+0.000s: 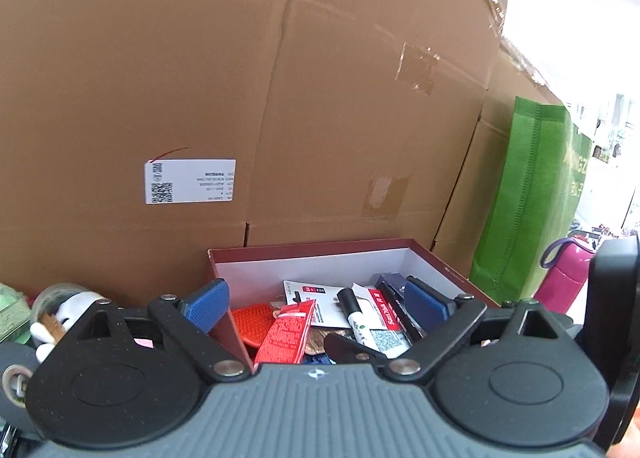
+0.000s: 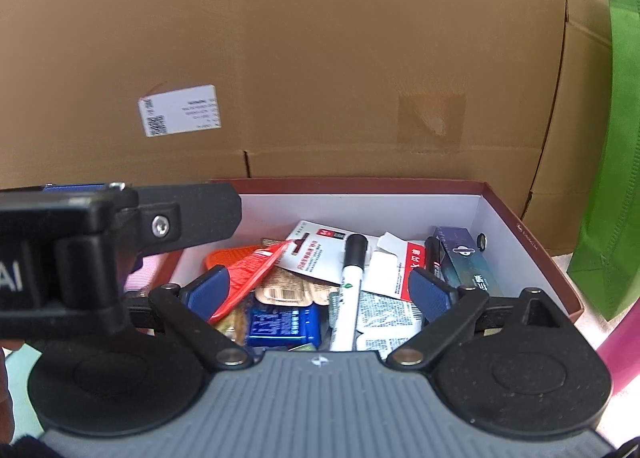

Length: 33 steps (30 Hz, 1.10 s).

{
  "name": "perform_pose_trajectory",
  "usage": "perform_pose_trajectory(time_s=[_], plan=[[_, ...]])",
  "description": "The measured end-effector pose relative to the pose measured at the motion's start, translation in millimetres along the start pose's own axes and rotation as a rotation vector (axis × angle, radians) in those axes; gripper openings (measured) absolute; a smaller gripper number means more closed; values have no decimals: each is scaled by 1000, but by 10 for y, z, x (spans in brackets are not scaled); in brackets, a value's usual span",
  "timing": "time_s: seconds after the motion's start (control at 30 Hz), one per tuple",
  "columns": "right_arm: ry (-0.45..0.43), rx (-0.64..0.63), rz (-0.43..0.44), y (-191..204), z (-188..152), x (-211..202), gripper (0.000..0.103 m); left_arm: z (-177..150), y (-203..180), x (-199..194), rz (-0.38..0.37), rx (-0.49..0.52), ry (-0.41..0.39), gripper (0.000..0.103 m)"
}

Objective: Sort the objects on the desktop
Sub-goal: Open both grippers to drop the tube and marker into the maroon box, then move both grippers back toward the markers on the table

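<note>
A dark red box (image 1: 312,248) with a white inside holds several sorted items: a red sachet (image 1: 286,332), a white marker with a black cap (image 1: 356,316), cards and a dark blue carton (image 2: 464,258). My left gripper (image 1: 316,308) is open and empty just above the box's near left corner. My right gripper (image 2: 320,292) is open and empty over the box (image 2: 520,226), above the marker (image 2: 348,290) and a blue packet (image 2: 282,324). The left gripper's body (image 2: 100,250) shows at the left of the right wrist view.
Big cardboard cartons (image 1: 240,78) stand close behind the box. A green fabric bag (image 1: 532,198) and a pink bottle (image 1: 568,274) are to the right. A roll of black tape (image 1: 12,382), a clear jar (image 1: 52,302) and small clutter lie to the left.
</note>
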State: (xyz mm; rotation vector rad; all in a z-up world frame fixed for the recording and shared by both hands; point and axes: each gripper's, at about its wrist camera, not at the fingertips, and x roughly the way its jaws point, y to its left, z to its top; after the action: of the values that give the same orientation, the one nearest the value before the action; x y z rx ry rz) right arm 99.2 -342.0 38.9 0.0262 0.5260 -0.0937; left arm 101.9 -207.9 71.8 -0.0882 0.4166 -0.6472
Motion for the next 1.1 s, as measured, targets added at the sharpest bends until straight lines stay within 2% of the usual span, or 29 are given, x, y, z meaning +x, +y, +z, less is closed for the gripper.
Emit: perform_pose_trajectory(time_s=[0.2, 0.4, 0.57, 0.83, 0.93, 1.1], plan=[[-16, -23, 16, 163, -38, -228, 94, -129, 23, -299, 7, -4, -22, 97], [-30, -31, 50, 370, -133, -471, 94, -320, 173, -666, 53, -72, -57, 97], [-10, -67, 98, 653, -267, -627, 94, -482, 349, -959, 138, -120, -16, 97], [-13, -157, 181, 1159, -635, -780, 94, -839, 763, -1380, 281, -107, 41, 97], [-16, -172, 247, 1307, -802, -816, 94, -938, 948, -1458, 307, -145, 67, 97], [47, -193, 312, 1547, -953, -735, 94, -1079, 1118, -1570, 334, -141, 78, 97]])
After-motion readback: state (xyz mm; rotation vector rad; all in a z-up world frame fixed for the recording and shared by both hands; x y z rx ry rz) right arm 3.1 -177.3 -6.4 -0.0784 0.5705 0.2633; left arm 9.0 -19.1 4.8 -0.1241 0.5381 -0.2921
